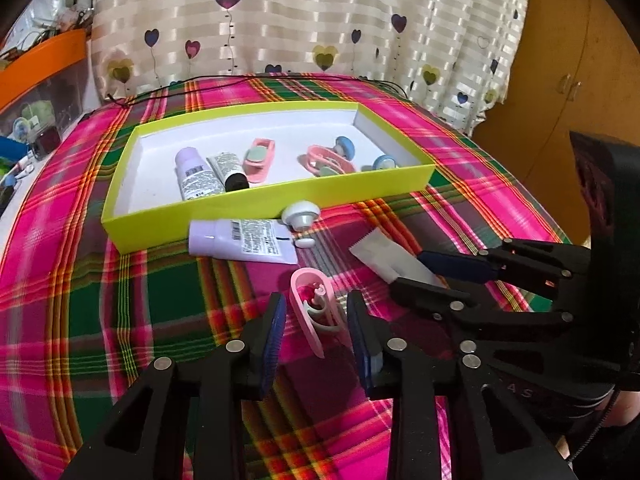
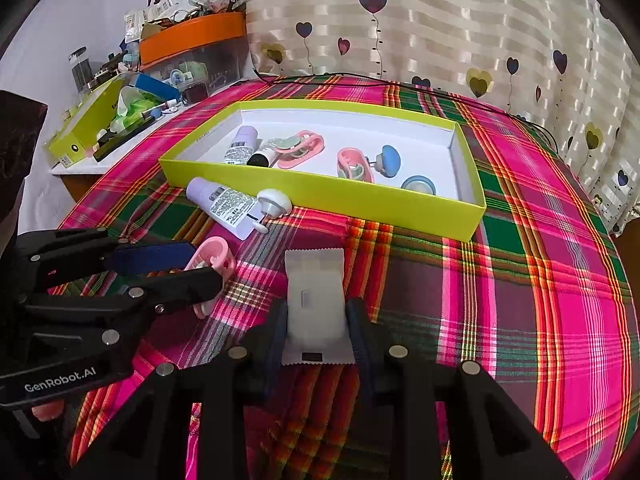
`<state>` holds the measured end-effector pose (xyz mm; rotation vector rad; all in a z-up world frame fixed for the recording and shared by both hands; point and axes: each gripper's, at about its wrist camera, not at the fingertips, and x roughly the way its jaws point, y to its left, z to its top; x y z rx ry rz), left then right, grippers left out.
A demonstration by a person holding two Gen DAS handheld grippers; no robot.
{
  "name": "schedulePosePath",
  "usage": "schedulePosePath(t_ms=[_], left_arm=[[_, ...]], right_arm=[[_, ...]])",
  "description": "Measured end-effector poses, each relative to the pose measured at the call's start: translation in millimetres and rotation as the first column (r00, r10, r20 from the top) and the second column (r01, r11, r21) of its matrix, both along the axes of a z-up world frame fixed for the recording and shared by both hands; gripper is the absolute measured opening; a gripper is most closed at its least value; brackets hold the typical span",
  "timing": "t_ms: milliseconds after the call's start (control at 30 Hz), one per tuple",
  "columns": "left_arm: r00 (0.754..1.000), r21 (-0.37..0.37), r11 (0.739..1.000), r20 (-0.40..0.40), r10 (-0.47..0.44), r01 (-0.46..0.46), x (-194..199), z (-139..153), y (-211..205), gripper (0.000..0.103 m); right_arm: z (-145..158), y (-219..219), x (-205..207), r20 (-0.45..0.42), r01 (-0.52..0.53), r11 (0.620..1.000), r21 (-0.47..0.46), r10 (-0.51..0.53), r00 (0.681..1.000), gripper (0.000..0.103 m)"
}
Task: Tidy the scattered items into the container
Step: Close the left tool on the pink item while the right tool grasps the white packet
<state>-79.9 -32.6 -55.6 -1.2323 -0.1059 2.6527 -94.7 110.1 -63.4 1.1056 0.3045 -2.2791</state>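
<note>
A yellow-green box [image 1: 276, 196] [image 2: 320, 190] sits on the plaid cloth and holds tubes, pink clips and blue round pieces. In front of it lie a lilac tube [image 1: 240, 240] [image 2: 224, 204] and a white round knob [image 1: 300, 214] [image 2: 274, 202]. My left gripper [image 1: 316, 324] [image 2: 172, 270] is open, its fingers on either side of a pink clip [image 1: 314, 312] [image 2: 212, 264] lying on the cloth. My right gripper [image 2: 318, 320] [image 1: 436, 272] is shut on a white sachet [image 2: 316, 300] [image 1: 384, 256] that rests on the cloth.
A side table at the left carries an orange tray [image 2: 192, 36], a second yellow-green box [image 2: 88, 124] and clutter. A black cable [image 1: 240, 80] runs along the table's far edge in front of a heart-patterned curtain. A wooden cupboard [image 1: 560, 80] stands at the right.
</note>
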Motion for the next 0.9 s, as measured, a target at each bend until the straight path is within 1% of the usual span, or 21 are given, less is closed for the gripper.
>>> schedulePosePath(t_ms=[100,167,267,467,633,900], left_arm=[[1.000,-0.001,1.000,0.003,-0.009,0.009,-2.1,-2.0,0.8,0.034],[0.999,0.019,1.000,0.022,-0.023,0.023,-4.6,-6.0,1.5,0.035],[1.000,-0.014,1.000,0.007,-0.025,0.025,-4.3,-8.3,7.4,0.034],[1.000,0.003,1.000,0.007,-0.015,0.015,-7.1,-9.6,6.8,0.034],[1.000,-0.011,1.000,0.011,-0.018,0.018,-5.9,-6.6,7.3,0.035],[0.998,0.011,0.998,-0.001,-0.067,0.067,-6.9,-4.2,6.4,0.035]], right_arm=[[-0.2,0.2,-0.2,0.000,0.002,1.000,0.000,-0.002,1.000,0.032],[-0.4,0.2,-0.2,0.000,0.003,1.000,0.002,-0.003,1.000,0.032],[-0.6,-0.3,0.0,-0.002,0.005,1.000,0.007,-0.005,1.000,0.032],[-0.8,-0.7,0.3,-0.006,0.008,1.000,0.014,-0.008,1.000,0.032],[-0.9,-0.1,0.1,-0.005,0.008,1.000,0.012,-0.008,1.000,0.032],[-0.7,0.2,-0.5,0.000,0.008,1.000,0.005,-0.008,1.000,0.033]])
